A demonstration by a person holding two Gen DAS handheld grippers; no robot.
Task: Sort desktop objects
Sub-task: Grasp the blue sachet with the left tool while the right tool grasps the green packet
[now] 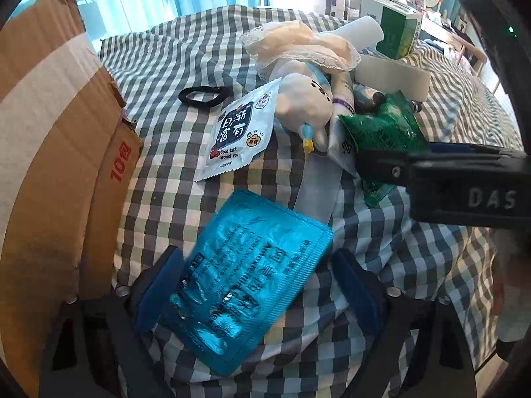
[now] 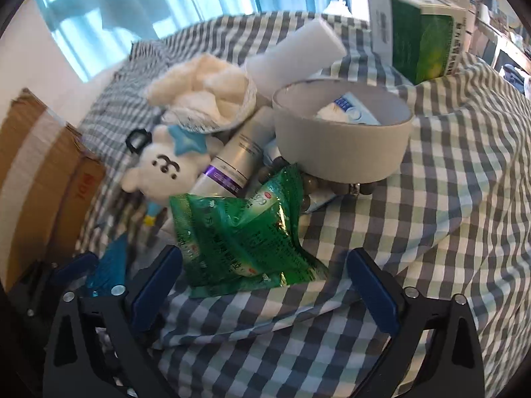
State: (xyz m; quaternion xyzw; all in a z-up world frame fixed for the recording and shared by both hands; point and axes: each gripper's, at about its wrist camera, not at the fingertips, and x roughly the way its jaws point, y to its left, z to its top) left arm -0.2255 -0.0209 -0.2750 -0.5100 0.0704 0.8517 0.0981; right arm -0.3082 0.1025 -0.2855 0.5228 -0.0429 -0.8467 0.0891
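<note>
A blue foil packet lies on the checked cloth between the open fingers of my left gripper. A crumpled green foil packet lies between the open fingers of my right gripper; it also shows in the left wrist view, with the right gripper reaching over it. Behind lie a white sachet, a white plush bear, a silver tube, a black hair tie and a cream lace cloth.
A grey round bowl holding a small packet stands behind the green packet, with beads under it. A white roll and a green-and-white box stand farther back. A cardboard box is at the left.
</note>
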